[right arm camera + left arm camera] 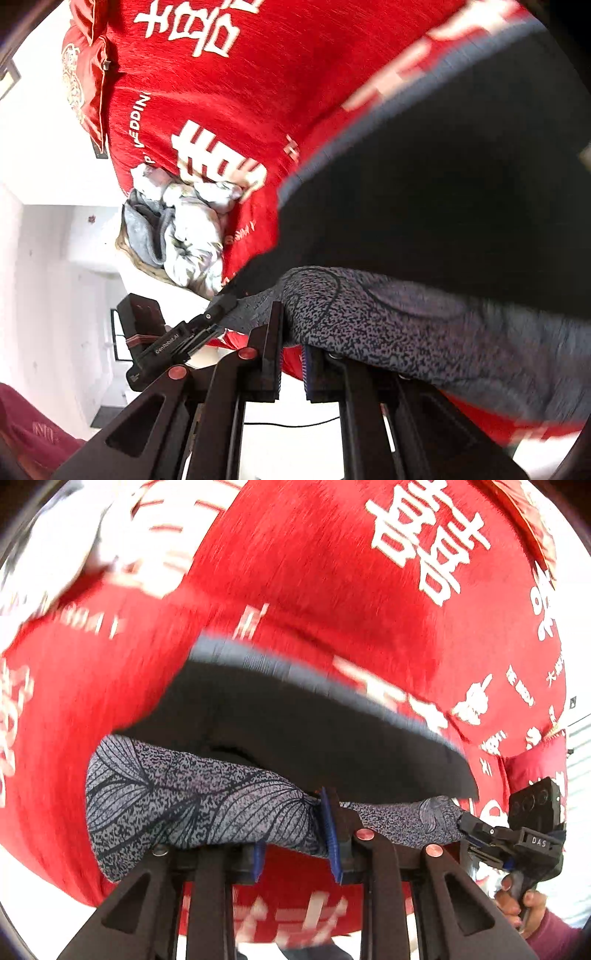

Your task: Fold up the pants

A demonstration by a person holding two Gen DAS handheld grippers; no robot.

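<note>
Pants (pixel 207 805): lifted over the bedspread (pixel 314 572), strung between the two grippers. Left gripper (pixel 295 843): near edge of the left wrist view, pants' edge between its fingers. Right gripper (pixel 476 827): to the right of it, at the pants' right end; a hand (pixel 517 901) below it. Right wrist view: right gripper (pixel 293 354) near, left gripper (pixel 218 306) to its left. Crumpled garments (pixel 184 229): on the bedspread, far left. Pillow (pixel 86 85): far left corner, on the bedspread.
</note>
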